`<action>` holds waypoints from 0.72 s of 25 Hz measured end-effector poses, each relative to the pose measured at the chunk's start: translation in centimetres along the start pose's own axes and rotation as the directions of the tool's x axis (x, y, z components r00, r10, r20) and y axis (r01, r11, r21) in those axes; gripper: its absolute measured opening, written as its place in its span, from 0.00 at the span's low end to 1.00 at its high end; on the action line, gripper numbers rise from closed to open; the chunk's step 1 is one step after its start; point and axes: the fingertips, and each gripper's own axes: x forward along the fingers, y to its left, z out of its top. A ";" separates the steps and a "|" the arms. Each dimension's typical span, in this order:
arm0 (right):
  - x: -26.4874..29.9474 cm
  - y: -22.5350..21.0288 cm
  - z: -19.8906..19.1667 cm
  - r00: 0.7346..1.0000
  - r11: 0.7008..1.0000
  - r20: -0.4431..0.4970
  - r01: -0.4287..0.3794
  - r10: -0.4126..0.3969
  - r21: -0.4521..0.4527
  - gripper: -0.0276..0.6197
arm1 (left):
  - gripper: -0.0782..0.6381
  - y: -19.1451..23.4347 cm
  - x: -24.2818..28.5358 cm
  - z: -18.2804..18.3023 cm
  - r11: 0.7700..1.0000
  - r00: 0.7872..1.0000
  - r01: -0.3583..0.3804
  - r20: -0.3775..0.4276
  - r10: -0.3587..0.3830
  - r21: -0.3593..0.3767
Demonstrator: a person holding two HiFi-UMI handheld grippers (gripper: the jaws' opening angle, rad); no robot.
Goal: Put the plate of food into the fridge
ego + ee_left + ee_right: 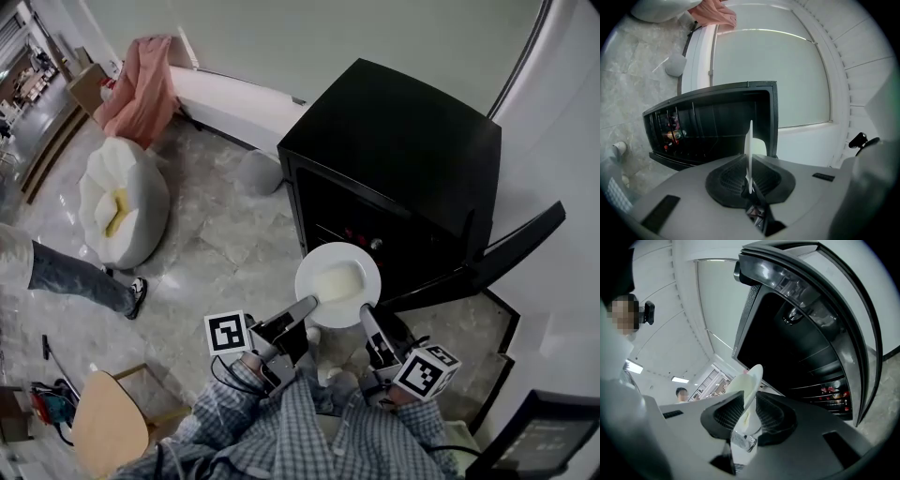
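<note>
Gripping a round white plate [337, 283] with a pale, creamy slab of food on it, one rim per gripper; carried level in the air just in front of a squat black box-shaped fridge [394, 159], not yet inside it; fridge door [487, 262] swung wide open to the right in the head view.

Left gripper [305, 307]: jaws closed on the plate's left rim; in the left gripper view, ribbed black pads [726, 180] pressed to either side of the thin white edge of the plate [750, 154] (seen edge-on, standing as a bright line between them); beyond it, the dark open fridge [717, 117] with wire shelves and a few red and orange items [672, 133] on them.

Right gripper [367, 317]: jaws likewise clamped, on the plate's right rim; in the right gripper view, the plate [752, 385] tilted across the frame between the pads [776, 416], fridge interior [797, 348] just behind.

Black-and-white marker cubes on both grippers, left [228, 333] and right [427, 370]; checked shirt sleeves [281, 431] below them.

Elsewhere on the pale marble floor [216, 234]: a white beanbag seat [122, 202] well off to the left; a pink cloth [141, 84] draped behind it; a light wooden chair [108, 427] at lower left; another person's jeans-clad leg [80, 277] at the left edge.
</note>
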 end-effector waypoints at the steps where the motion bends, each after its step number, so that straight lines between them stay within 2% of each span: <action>1: 0.2 0.0 0.1 1.000 1.000 0.008 0.009 -0.009 0.003 0.18 | 0.14 0.0 0.2 0.3 1.000 1.000 -0.001 -0.012 0.001 0.001; 11: 2.9 -1.0 0.4 0.991 0.994 0.074 0.106 -0.109 0.039 0.18 | 0.14 1.2 1.6 3.6 1.000 0.992 -0.015 -0.122 0.012 -0.019; 18: 3.5 -2.0 0.0 0.974 0.982 0.138 0.173 -0.181 0.072 0.18 | 0.14 2.3 2.4 4.4 0.999 0.983 -0.025 -0.184 0.019 -0.029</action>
